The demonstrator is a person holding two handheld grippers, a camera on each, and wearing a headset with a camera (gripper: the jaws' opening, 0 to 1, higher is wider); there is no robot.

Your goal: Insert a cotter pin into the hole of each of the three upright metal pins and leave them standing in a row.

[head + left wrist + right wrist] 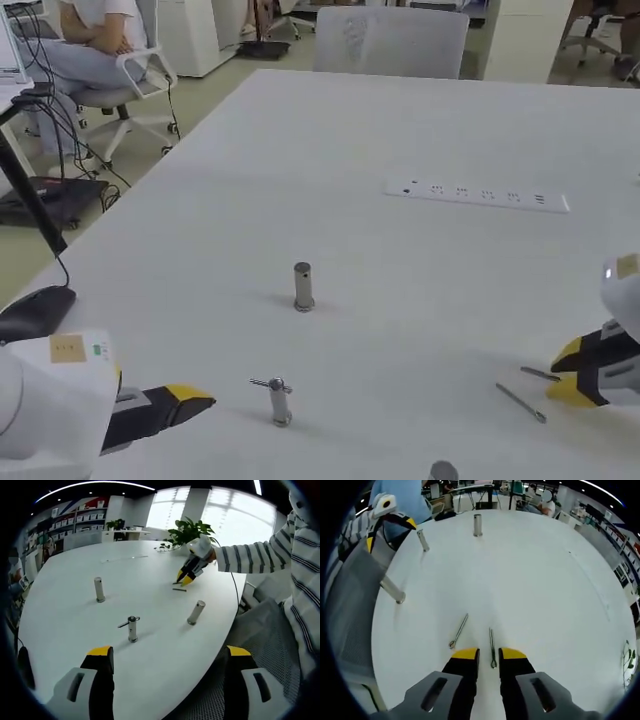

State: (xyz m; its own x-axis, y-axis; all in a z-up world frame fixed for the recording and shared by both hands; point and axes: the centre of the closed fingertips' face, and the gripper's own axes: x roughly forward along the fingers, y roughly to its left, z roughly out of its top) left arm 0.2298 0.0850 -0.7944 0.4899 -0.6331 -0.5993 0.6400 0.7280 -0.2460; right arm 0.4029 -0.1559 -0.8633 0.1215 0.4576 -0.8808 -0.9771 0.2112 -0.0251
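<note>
Right gripper view: cotter pin (491, 645) looped end between parted fingers (466, 656).

Bright, even daylight falls softly over the white table (400, 130), and the windows (225, 515) blow out to pure white in the left gripper view. Shadows under the upright pins (303, 287) are faint (barely a smudge). Both gripper views bend hard at the edges, and the head view is slightly soft.

metal pin (443, 471) cropped at bottom, right gripper (563, 372) cropped
</note>
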